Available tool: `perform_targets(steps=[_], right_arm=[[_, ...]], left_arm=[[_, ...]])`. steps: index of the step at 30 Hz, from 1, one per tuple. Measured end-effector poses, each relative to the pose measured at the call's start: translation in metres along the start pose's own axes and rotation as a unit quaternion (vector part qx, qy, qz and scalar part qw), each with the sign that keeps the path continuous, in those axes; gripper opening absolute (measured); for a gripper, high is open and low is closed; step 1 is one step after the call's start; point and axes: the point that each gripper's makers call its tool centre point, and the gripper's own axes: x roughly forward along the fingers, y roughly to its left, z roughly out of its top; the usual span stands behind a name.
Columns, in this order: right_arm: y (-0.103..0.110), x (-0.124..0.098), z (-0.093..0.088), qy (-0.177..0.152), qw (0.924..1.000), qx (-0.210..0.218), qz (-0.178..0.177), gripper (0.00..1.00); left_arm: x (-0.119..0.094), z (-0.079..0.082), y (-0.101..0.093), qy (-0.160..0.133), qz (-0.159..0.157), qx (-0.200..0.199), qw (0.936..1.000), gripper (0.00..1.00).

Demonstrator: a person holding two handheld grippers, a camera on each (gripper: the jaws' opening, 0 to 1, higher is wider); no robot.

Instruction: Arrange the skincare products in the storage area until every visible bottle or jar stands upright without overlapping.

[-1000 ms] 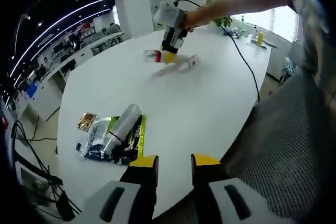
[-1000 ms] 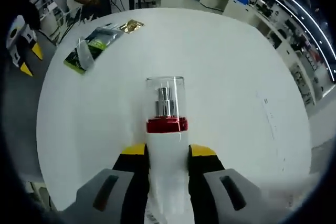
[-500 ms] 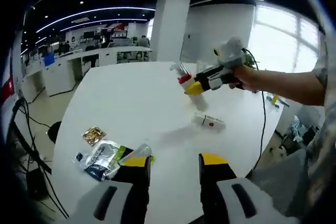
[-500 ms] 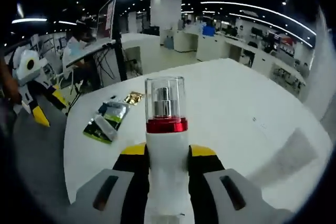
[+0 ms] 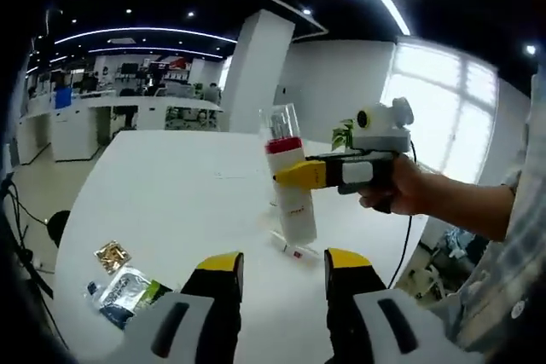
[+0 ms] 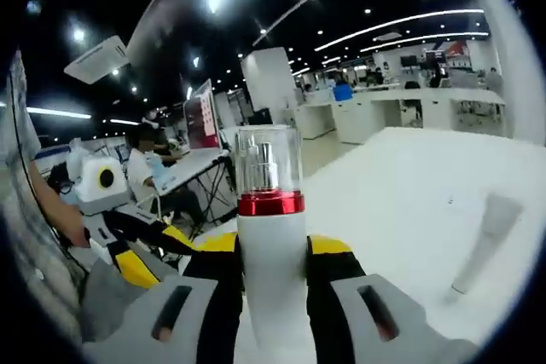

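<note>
A white pump bottle (image 5: pixel 287 183) with a red band and a clear cap stands upright over the white table (image 5: pixel 171 193). My right gripper (image 5: pixel 296 175) is shut on its body from the side, held by a hand. In the right gripper view the bottle (image 6: pixel 270 210) rises between the yellow jaws of that gripper (image 6: pixel 270 249). A small white tube (image 5: pixel 291 246) lies flat by the bottle's base; it shows again as a tube (image 6: pixel 483 239) at the right. My left gripper (image 5: pixel 284 267) is open at the near table edge, holding nothing, and appears as the other gripper (image 6: pixel 153 253) at lower left.
A gold sachet (image 5: pixel 111 253) and a blue-green packet (image 5: pixel 126 290) lie on the table's near left. A cable runs behind the hand. A pillar (image 5: pixel 253 74) and office desks stand beyond the table. A person sits at a monitor (image 6: pixel 200 117) in the background.
The right gripper has swung the pump bottle from tilted over the table to upright, close beside the lying tube. Both cameras have tilted up toward the room.
</note>
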Motion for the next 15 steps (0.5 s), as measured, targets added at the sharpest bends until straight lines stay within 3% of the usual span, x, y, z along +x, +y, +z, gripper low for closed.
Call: perform_targets(steps=[4, 11, 15], right_arm=[[0.031, -0.008, 0.004, -0.026, 0.9983, 0.032, 0.041, 0.25], [0.079, -0.012, -0.008, -0.013, 0.9951, 0.016, 0.097, 0.25], [0.099, -0.011, -0.020, 0.010, 0.9918, 0.009, 0.127, 0.25]], left_arm=[[0.003, -0.003, -0.017, -0.002, -0.034, -0.008, 0.9994, 0.38], [-0.003, -0.011, -0.046, -0.012, -0.087, -0.023, 0.9959, 0.40], [-0.012, -0.013, -0.052, -0.028, -0.097, -0.026, 0.9946, 0.54]])
